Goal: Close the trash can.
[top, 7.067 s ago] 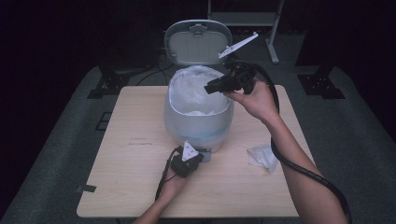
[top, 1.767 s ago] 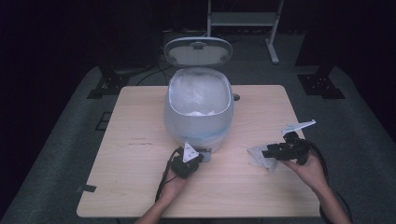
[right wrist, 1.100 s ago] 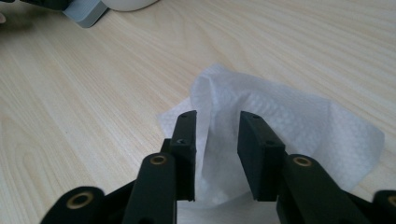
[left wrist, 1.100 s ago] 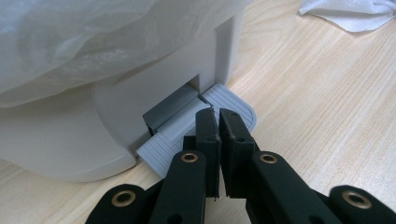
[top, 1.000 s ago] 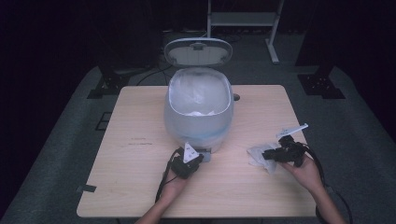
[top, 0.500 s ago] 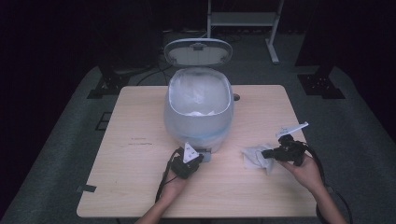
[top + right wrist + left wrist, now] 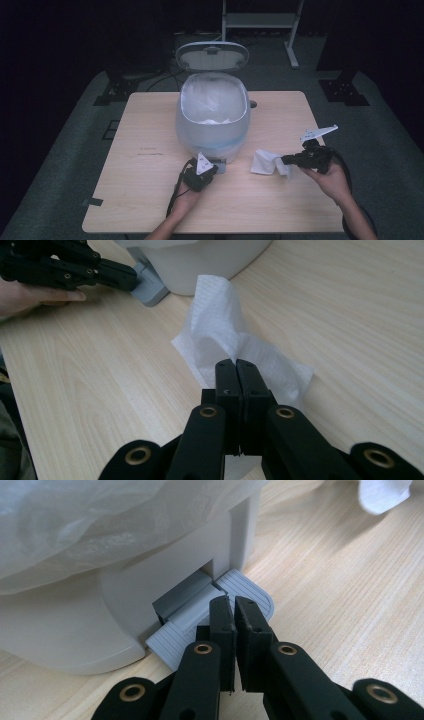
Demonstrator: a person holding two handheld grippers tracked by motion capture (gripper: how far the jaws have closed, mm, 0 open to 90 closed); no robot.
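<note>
A pale grey pedal bin (image 7: pixel 212 120) with a clear liner stands mid-table, its lid (image 7: pixel 212 56) raised. My left gripper (image 7: pixel 200 175) is at the bin's foot. In the left gripper view its jaws are shut, tips (image 7: pixel 233 602) pressing down on the ribbed grey pedal (image 7: pixel 250 592). A crumpled white tissue (image 7: pixel 265 162) lies on the table right of the bin. My right gripper (image 7: pixel 286 160) is shut on the near edge of that tissue (image 7: pixel 220 325), with its jaw tips (image 7: pixel 236 365) pinching the paper just above the wood.
The light wooden table (image 7: pixel 150 150) has bare room at its left and front. White paper lies inside the bin's liner. In the right gripper view, the other gripper (image 7: pixel 65 267) and its hand are at the top left. A metal shelf frame (image 7: pixel 260 20) stands behind the table.
My right gripper came down from over the bin to the tissue on the table, closed on it and drew it slightly left. The left gripper stayed on the pedal, lid up.
</note>
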